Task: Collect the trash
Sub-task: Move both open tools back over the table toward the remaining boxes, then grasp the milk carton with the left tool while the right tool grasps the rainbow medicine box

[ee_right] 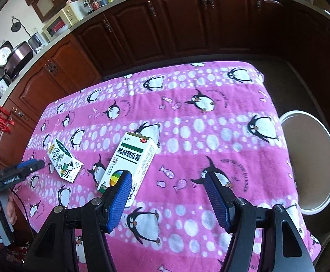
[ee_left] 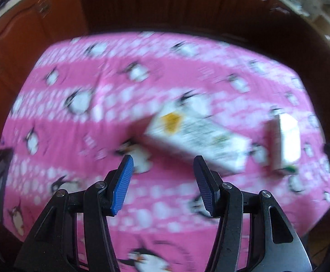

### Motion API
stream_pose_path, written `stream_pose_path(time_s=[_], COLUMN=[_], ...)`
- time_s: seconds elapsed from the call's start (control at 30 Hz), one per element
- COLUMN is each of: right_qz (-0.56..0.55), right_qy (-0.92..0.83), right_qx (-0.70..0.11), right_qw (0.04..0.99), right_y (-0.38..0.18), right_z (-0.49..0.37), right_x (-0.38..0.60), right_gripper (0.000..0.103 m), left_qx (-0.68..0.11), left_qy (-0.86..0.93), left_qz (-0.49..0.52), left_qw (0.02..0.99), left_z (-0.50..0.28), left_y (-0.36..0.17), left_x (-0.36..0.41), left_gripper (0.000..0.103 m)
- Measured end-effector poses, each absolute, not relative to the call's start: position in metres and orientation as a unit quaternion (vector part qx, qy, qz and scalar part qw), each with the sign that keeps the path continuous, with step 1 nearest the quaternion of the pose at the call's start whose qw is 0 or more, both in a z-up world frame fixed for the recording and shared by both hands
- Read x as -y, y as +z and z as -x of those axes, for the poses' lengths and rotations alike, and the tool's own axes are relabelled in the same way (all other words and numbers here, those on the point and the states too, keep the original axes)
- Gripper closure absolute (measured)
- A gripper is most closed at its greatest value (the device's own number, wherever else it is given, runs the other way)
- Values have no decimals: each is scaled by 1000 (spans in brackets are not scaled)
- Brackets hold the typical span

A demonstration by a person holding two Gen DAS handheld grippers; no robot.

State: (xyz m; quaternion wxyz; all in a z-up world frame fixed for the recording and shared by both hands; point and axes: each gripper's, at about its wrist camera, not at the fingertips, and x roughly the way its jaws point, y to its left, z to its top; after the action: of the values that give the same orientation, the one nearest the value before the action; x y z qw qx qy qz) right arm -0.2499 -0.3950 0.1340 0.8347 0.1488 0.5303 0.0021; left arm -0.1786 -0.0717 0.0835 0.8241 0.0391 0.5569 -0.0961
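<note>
- Starting nearest: the right claw point(ee_right: 168, 179) is spread wide and empty above the pink-clothed surface point(ee_right: 233, 136); the medicine box point(ee_right: 128, 165) lies touching-close ahead-left, its long axis running away from the claw, its near end behind the left blue pad.
- The left claw point(ee_left: 162, 165), also released and empty, hovers near the milk carton point(ee_right: 64, 163).
- The white bin point(ee_right: 310, 161), beside the surface's right edge, shows only in the right view; the left view is blurred.

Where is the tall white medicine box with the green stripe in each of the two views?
Left wrist: the medicine box lies blurred, right of centre, beyond the fingertips.
Right wrist: it lies left of centre, its near end behind the left fingertip.
Shared landmark: the small milk carton beside it on the cloth.
</note>
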Motion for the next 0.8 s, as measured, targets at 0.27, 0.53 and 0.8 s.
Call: stream_pose_path(time_s=[0.27, 0.53, 0.8], right_qz=[-140, -144, -160], right_qy=[3, -3, 19], right_qx=[-540, -547, -553], right_qw=[830, 825, 818], right_y=[131, 129, 119], right_z=[246, 242, 227], right_x=[387, 386, 367], right_gripper=[39, 39, 36], left_qx=[-575, -555, -559], left_qy=[-59, -115, -142], left_qz=[-51, 15, 54], left_qw=[815, 824, 815], left_z=[137, 90, 97], left_y=[41, 50, 81], left_x=[66, 90, 91], left_gripper=[49, 49, 49])
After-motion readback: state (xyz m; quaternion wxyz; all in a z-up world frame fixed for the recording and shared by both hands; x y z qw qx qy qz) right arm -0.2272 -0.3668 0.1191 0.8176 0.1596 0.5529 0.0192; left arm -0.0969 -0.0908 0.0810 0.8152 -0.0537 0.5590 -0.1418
